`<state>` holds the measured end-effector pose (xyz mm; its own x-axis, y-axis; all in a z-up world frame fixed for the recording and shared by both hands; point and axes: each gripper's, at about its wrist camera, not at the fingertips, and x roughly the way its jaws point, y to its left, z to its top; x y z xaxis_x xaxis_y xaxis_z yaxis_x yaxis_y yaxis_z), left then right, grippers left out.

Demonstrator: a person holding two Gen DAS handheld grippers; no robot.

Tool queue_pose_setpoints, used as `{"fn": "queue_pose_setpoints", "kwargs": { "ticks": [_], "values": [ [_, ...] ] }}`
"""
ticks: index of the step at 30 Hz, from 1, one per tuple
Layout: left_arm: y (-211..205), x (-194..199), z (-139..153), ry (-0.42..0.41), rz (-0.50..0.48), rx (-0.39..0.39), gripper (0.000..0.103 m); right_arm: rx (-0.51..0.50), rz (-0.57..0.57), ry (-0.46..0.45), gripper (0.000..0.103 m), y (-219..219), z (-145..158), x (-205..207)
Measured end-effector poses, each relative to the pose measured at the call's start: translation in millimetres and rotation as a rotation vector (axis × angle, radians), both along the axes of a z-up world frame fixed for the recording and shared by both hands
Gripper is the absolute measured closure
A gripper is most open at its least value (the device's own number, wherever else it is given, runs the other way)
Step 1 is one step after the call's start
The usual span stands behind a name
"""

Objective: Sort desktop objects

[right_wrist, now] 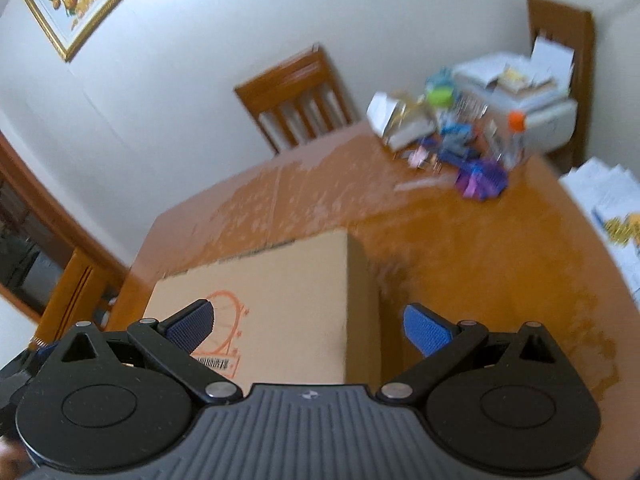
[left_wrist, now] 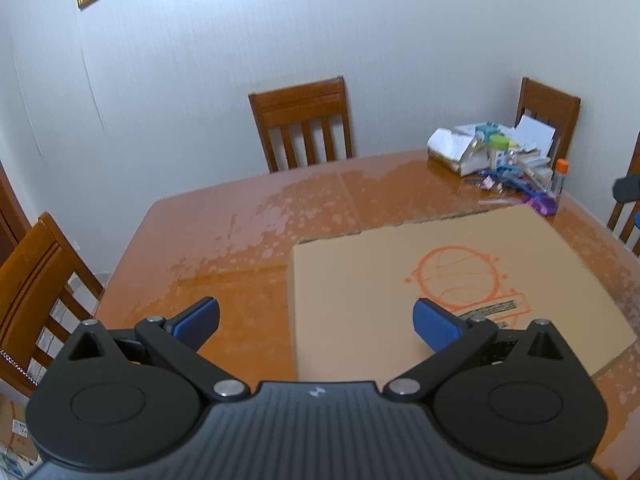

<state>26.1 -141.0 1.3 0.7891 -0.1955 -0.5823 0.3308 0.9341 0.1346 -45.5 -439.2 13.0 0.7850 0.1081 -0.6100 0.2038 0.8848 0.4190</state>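
Since nothing is held yet, both grippers hang above near table edge: left gripper (left_wrist: pixel 316 322) spread wide, empty; right gripper (right_wrist: pixel 306 326) likewise spread, empty, its view motion-blurred. Flat cardboard sheet (left_wrist: pixel 440 288) with orange wheel print lies on wooden table (left_wrist: pixel 224 232) directly ahead, probably as clear sorting surface. Clutter pile (left_wrist: pixel 504 164) sits at far right corner, well apart from grippers: white packets, green-capped jar, orange-capped tube, blue and purple bits, jumbled and overlapping. Small pieces too blurred to name.
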Motion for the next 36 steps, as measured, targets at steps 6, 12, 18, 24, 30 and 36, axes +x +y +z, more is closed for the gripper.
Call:
{"fn": "queue_pose_setpoints", "kwargs": {
  "ticks": [6, 12, 18, 24, 30, 36],
  "values": [
    [3.6, -24.3, 13.6, -0.064, -0.030, -0.066, 0.000, -0.243, 0.004, -0.030, 0.000, 28.4, 12.2, -17.3],
    [13.4, -52.1, 16.9, -0.119, -0.075, -0.145, 0.000, -0.419, 0.023, -0.010, 0.000, 58.4, 15.8, -37.7],
    [20.6, -86.5, -6.5, -0.242, -0.166, -0.128, 0.000, -0.460, -0.006, -0.023, 0.000, 76.5, 16.0, -62.1],
    [18.6, -119.0, -30.2, -0.311, -0.220, -0.047, 0.000, -0.517, -0.011, -0.009, 0.000, 97.8, 9.2, -75.0],
    [31.7, -129.5, -30.2, -0.280, -0.223, -0.195, 0.000, -0.527, 0.012, 0.004, 0.000, 108.9, 4.8, -75.5],
    [37.8, -138.2, -33.3, -0.328, -0.224, -0.198, 0.000, -0.551, 0.020, -0.002, 0.000, 111.0, 4.6, -72.1]
  ]
}}
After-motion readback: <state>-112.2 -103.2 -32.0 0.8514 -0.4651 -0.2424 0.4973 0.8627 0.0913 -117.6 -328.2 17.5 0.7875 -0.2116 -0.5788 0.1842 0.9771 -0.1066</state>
